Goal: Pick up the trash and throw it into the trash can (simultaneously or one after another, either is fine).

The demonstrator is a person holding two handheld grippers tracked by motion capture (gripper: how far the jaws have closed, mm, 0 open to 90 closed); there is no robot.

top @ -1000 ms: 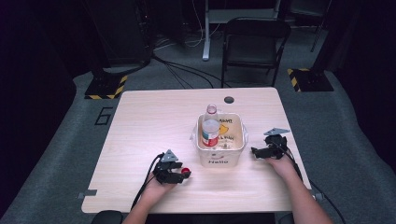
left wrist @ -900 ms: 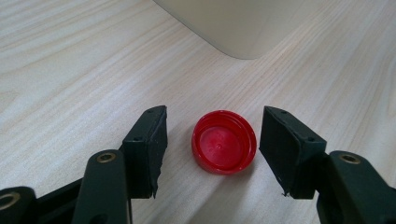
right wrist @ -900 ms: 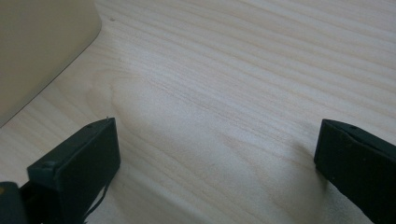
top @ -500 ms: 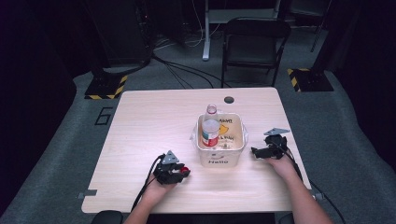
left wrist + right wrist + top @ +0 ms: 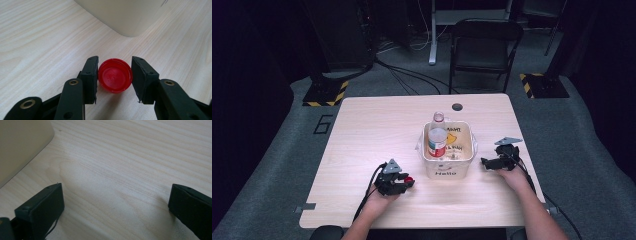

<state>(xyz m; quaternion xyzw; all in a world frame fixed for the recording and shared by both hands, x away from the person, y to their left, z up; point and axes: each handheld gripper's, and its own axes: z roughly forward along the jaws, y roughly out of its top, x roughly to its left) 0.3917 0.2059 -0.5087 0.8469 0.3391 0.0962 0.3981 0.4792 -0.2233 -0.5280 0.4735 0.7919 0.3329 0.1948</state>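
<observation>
Where the person's forearms come in over the near edge of the table [image 5: 362, 135], the left gripper [image 5: 404, 183] sits low on the wood at the near left, held in the left hand [image 5: 379, 197]. Its jaws have just been closing and now clamp a red bottle cap [image 5: 115, 75] between the two black pads [image 5: 90, 75], one pad against each side of the cap's rim. Seen in the left gripper view, the cap lies with its hollow side up, flat on the pale wood grain, and the rounded corner of a white tub [image 5: 125, 15] stands just beyond it.

Over at the near right, the right gripper [image 5: 487, 162] rests in the right hand [image 5: 511, 174], pointing left toward the tub. Its jaws stand wide apart with nothing between them; the right gripper view has bare wood between the two pads, and the tub's wall rises at the far left of that view.

Between the two grippers and a little farther off, the white tub [image 5: 447, 167], marked "Hello" on its near wall, holds a clear bottle [image 5: 437, 137] with a red and white label, standing upright with its neck uncapped. Beyond the table's far edge, a dark chair [image 5: 484, 47] stands on the grey floor, with cables trailing to its left.
</observation>
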